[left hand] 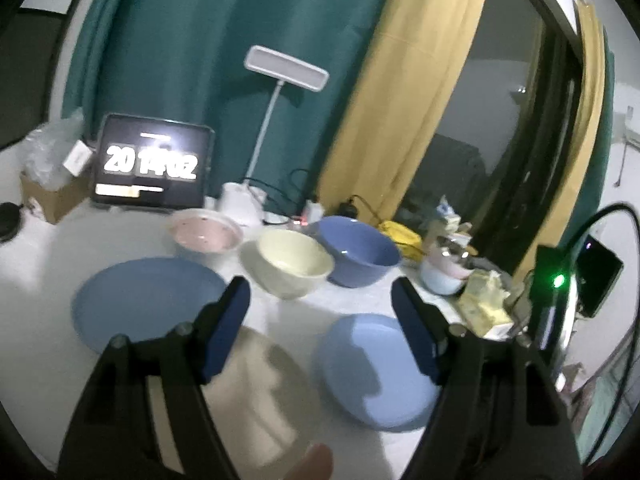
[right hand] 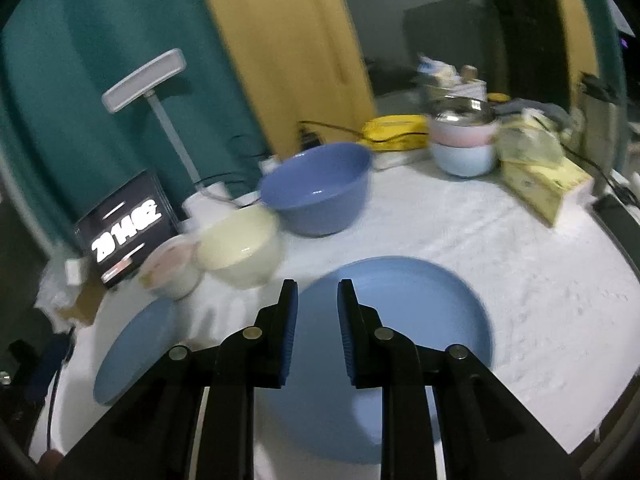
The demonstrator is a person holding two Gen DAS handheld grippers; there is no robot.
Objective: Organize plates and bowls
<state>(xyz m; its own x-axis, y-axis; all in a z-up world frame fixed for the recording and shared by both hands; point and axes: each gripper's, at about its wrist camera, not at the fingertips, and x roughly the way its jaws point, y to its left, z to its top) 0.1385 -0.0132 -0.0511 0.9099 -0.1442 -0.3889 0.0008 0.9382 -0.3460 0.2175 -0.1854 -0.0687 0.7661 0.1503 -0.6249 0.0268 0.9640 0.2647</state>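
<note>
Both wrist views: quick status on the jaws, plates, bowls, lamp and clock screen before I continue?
Left gripper: jaws wide open, holding nothing.
Right gripper: jaws open, narrower gap, holding nothing.
Left blue plate: flat on the table, bare.
Right blue plate: flat, bare.
Blue bowl: upright, empty.
Cream bowl: upright, empty.
Pink bowl: upright, contents unclear.
Desk lamp: off.
Clock screen: lit.

"20 14 02" on tablet screen (left hand: 150,166)

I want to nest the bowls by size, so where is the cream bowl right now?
The cream bowl stands on the table toward the back, between the pink bowl on its left and the big blue bowl on its right, in both wrist views.
</note>
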